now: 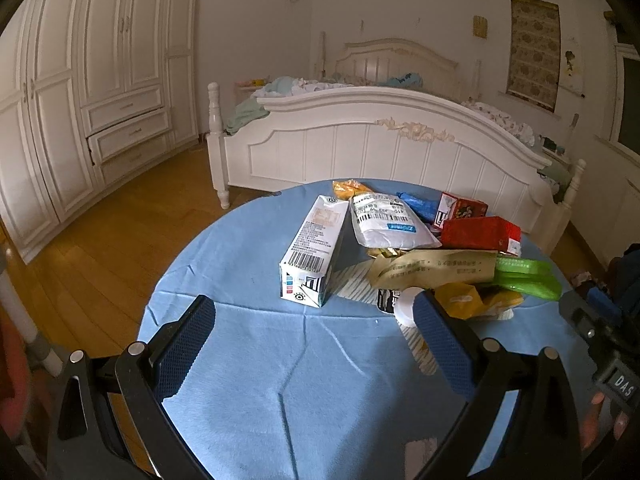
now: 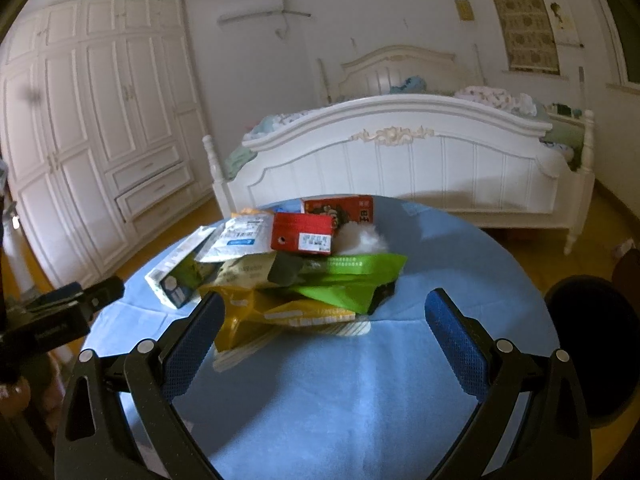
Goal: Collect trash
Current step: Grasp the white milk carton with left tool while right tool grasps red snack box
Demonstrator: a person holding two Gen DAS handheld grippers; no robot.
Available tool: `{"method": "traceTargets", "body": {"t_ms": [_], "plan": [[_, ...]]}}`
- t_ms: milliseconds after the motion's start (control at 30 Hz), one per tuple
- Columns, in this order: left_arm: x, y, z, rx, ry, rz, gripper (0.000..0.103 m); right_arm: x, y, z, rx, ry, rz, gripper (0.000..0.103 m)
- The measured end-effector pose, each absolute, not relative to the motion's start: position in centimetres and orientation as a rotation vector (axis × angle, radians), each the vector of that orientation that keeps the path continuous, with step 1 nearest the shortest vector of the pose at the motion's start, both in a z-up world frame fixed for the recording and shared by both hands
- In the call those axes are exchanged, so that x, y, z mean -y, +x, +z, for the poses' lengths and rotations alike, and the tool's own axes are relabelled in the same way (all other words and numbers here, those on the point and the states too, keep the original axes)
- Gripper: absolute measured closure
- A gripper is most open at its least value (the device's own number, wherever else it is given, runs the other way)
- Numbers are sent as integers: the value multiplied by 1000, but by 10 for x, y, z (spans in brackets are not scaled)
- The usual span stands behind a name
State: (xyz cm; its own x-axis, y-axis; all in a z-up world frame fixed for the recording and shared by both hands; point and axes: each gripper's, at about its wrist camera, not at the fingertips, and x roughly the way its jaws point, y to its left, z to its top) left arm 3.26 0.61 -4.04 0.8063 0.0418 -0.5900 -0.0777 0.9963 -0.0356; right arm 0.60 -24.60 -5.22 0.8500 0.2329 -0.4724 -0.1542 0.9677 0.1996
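Many wrappers (image 2: 304, 280), cartons, perhaps tissue, piled

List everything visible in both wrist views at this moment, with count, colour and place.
table: 1, round, blue cloth, foreground
milk carton: 1, white, lying left of the pile
mailer bag: 1, white, on the pile
red boxes: 2, rear right of pile
green wrapper: 1, right side of pile
yellow packet: 1, near edge of pile
bed: 1, white, behind table
wardrobe: 1, white, left wall
left gripper: open, empty
right gripper: open, empty
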Motion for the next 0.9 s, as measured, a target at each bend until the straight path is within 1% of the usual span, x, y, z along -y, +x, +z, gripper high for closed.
{"method": "traceTargets", "body": {"t_ms": [133,267,367,433,500,567,633,700,733,767,800,833,867,900], "plan": [[-23,52,-41,-649,-77,31,5,250,16,-39,-511,113,245,4],[-40,100,-43,-733,-79,-43,5,258,61,-31,-604,-2,339,4],[-39,135,-48,-791,-8,-84,6,253,91,-33,-637,-141,387,4],[-36,151,-52,-823,39,-115,13,254,110,-33,-675,-171,435,5],[-35,162,-58,-857,53,-130,23,249,122,-34,-698,-182,497,5],[-38,173,-64,-887,38,-138,25,238,131,-32,-699,-218,531,5],[-40,181,-68,-906,9,-147,32,226,137,-33,-713,-242,553,5],[-41,184,-73,-925,-25,-165,43,218,146,-35,-755,-197,566,5],[-41,185,-74,-928,-43,-173,45,214,152,-36,-777,-169,555,5],[-41,187,-75,-929,-53,-176,50,211,157,-39,-803,-148,520,5],[-42,187,-77,-931,-68,-181,60,210,163,-43,-838,-132,476,5],[-41,187,-77,-931,-78,-186,60,210,167,-47,-869,-113,455,12],[-42,185,-77,-926,-86,-181,61,211,172,-52,-906,-82,446,31],[-43,185,-76,-926,-89,-178,62,212,173,-55,-926,-59,441,41]]}}
